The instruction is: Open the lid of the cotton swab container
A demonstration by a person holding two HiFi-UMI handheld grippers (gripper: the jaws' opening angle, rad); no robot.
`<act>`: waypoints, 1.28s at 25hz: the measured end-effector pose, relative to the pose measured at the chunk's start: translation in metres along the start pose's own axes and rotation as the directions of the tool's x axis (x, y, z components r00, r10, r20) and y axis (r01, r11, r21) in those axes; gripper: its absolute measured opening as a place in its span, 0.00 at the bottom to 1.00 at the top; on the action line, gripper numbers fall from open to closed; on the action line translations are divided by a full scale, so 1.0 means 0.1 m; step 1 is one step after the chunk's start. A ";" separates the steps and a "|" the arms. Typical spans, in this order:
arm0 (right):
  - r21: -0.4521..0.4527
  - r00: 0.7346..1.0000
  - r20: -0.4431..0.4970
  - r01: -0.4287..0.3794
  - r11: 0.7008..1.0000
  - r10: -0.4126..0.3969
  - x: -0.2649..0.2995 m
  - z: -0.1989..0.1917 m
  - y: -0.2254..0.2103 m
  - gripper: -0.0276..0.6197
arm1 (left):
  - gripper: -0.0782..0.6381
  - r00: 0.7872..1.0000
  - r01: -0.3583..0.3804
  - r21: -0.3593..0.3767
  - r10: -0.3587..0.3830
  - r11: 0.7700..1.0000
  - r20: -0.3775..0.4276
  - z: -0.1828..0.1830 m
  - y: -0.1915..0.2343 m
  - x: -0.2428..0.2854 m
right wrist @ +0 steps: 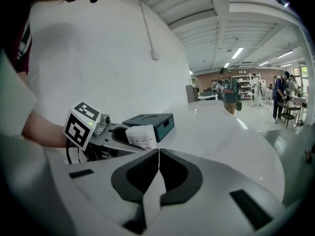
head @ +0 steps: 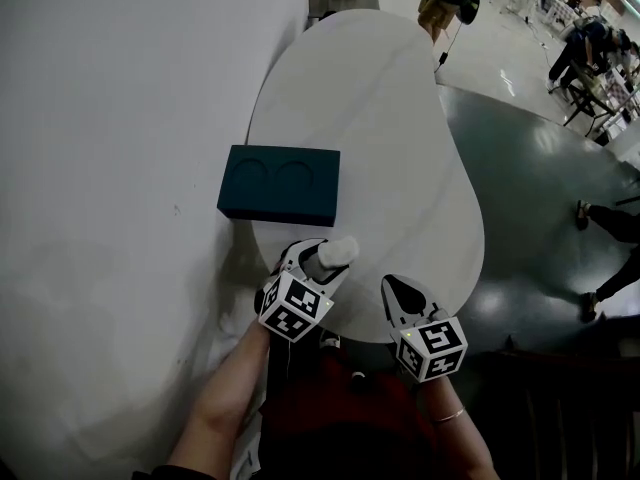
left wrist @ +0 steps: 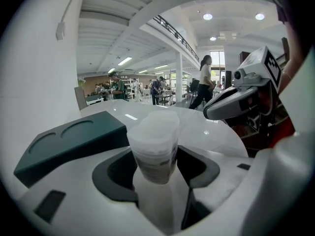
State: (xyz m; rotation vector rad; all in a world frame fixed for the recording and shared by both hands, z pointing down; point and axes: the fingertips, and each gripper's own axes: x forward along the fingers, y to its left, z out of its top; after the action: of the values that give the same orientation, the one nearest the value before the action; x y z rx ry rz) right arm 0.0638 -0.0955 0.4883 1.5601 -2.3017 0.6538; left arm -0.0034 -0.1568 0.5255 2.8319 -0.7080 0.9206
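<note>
**Status: container clamped in left gripper, right gripper closed and empty**

**Head view.** The left gripper [head: 325,259] was positioned over the near edge of the white table [head: 380,118]. Its jaws were clamped on the cotton swab container [head: 338,252], a pale, translucent cylinder that projected beyond the jaw tips above the tabletop. The right gripper [head: 392,288] was just beside it on the right, apart from the container, with its jaws brought together. Each gripper carried a marker cube [head: 293,306] printed with black-and-white square patterns. A dark teal box [head: 279,184] with two round recesses in its top lay farther back on the table, against the white wall [head: 100,168]. No brand or text was legible in this view.

**Left gripper view.** Both jaws pressed on the sides of the container, which stood centred between them. A lid with a slightly wider rim sat on its far end. A label wrapped the lower body; its dark print was too small and blurred to read. The right gripper showed at upper right, clear of the container.

**Right gripper view.** The jaws met along a closed seam with nothing between them. The left gripper, the labelled container and the teal box appeared at left; the label's print remained unreadable. Several people stood in the hall beyond the table.
</note>
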 end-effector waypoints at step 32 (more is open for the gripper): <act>-0.557 0.953 -0.202 -0.302 0.773 0.227 -0.33 0.61 0.20 0.08 | 0.46 0.995 0.095 0.062 -0.095 0.994 0.000 0.61 -0.48 0.01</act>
State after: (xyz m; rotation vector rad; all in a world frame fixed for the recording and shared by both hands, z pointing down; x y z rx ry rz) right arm 0.0584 -0.0948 0.4162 0.8906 -2.3338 0.0585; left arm 0.0523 -0.1275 0.4794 2.8921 -0.5493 0.9394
